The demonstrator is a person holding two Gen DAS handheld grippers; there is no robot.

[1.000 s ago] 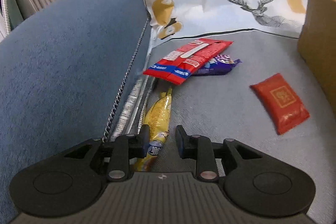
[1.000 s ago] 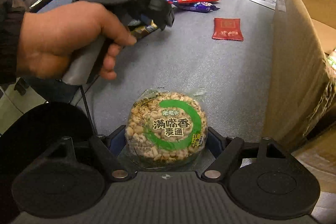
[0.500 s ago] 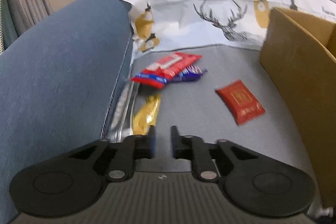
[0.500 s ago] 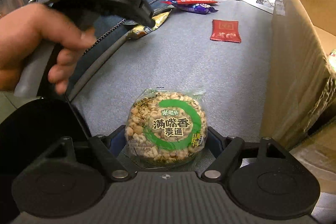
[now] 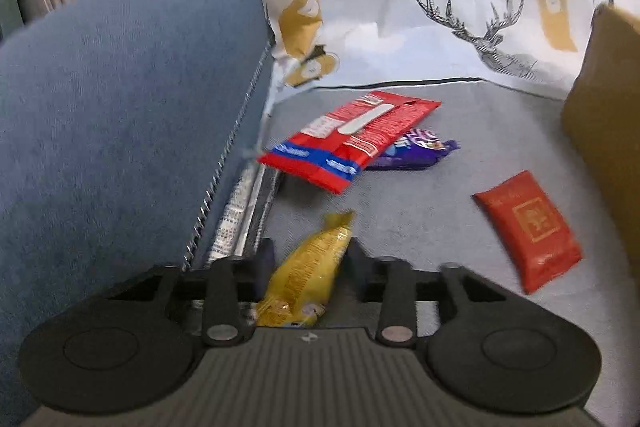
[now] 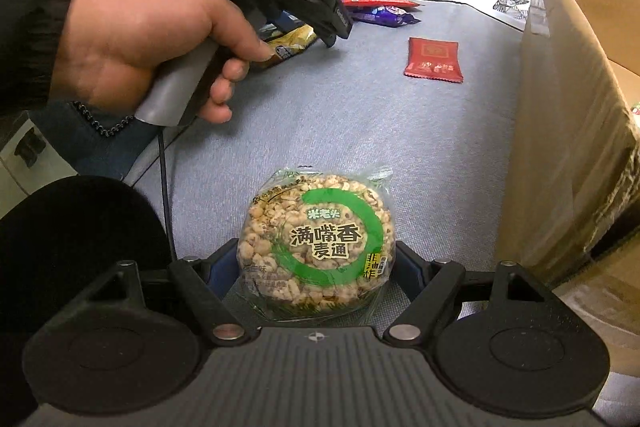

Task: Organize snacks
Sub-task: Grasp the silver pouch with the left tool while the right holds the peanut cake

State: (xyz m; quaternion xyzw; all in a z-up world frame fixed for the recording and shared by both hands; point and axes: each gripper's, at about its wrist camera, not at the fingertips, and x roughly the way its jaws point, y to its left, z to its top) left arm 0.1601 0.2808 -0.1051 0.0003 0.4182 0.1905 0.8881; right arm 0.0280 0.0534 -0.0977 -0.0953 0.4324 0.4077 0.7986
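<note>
My left gripper [image 5: 310,259] is open with a yellow snack packet [image 5: 310,267] lying between its fingers on the grey sofa seat; the packet also shows in the right wrist view [image 6: 290,41] under the left gripper [image 6: 320,23]. My right gripper [image 6: 316,267] is shut on a round puffed-grain cake packet [image 6: 318,241] with a green ring label. A red-and-blue packet [image 5: 352,139] lies on a purple packet [image 5: 416,151] farther back. A small red packet [image 5: 528,227] lies to the right.
A blue sofa arm [image 5: 120,107] rises on the left, with a silver packet [image 5: 236,211] in the gap beside it. An open cardboard box [image 6: 576,107] stands on the right. A white deer-print sheet [image 5: 460,7] covers the back.
My left gripper pulled back and up, then came down again with its jaws wider around the yellow packet. My right gripper has held still with the grain cake.
</note>
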